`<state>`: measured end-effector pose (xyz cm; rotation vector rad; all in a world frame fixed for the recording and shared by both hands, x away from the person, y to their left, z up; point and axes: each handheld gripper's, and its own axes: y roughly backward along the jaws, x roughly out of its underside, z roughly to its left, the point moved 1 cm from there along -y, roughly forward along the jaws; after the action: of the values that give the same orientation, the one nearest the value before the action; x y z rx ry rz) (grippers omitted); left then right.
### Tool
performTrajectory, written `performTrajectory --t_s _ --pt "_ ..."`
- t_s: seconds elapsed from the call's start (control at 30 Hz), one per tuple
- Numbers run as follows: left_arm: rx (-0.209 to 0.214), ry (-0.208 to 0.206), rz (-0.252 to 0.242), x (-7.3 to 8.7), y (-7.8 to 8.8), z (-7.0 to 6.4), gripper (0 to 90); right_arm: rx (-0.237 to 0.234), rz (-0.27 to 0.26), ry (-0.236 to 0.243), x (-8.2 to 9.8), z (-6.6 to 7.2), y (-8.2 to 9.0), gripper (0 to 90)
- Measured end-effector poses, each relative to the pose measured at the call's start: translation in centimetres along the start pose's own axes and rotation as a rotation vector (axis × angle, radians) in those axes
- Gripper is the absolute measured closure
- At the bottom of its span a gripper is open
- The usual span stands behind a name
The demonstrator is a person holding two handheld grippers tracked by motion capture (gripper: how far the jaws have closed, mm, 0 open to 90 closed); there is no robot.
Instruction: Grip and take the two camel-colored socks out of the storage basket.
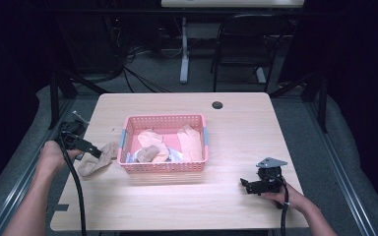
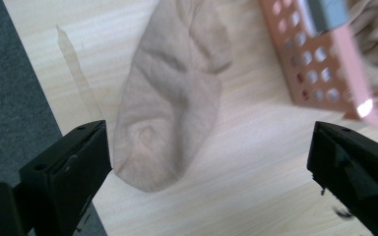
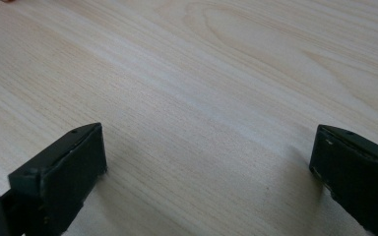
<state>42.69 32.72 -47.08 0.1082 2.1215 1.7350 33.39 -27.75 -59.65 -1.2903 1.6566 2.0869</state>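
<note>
In the high view, a wooden table is carrying a pink basket near its middle, and several pale socks are lying inside it, peach ones toward the right and far side, a beige one toward the near left. A beige sock is lying flat on the table just left of the basket, close to its near left corner. The left gripper is coming in from the left edge of the table with its tips over the sock's far end, while the person's left hand is gripping its body (the black cable is trailing back toward the near edge). The right gripper is sitting low over the bare table at the near right, well apart from the basket, with the right hand wrapped around it. In the left gripper view, the jaws are standing wide apart and released, with the sock lying on the wood between and beyond them, its rounded end close to the left jaw; nothing is being pinched. The basket's pink wall is showing at the upper right of that view. In the right gripper view, the jaws are likewise spread wide and holding nothing, with plain wood grain stretching out between them.
</note>
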Motion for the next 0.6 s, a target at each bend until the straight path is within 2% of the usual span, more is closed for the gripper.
performTrajectory --t_s 0.2,0.43,0.6 --pt "-0.009 -0.018 -0.034 -0.9 1.4 -0.6 0.3 0.003 -0.001 -0.001 0.0 0.0 0.0 0.0" --pt "-0.014 -0.061 -0.049 -1.5 3.0 -1.5 0.3 0.002 -0.001 -0.002 0.0 0.0 0.0 0.0" --pt "-0.022 -0.068 -0.068 -1.9 4.1 -1.9 0.3 -0.002 0.001 -0.001 0.0 0.0 0.0 0.0"
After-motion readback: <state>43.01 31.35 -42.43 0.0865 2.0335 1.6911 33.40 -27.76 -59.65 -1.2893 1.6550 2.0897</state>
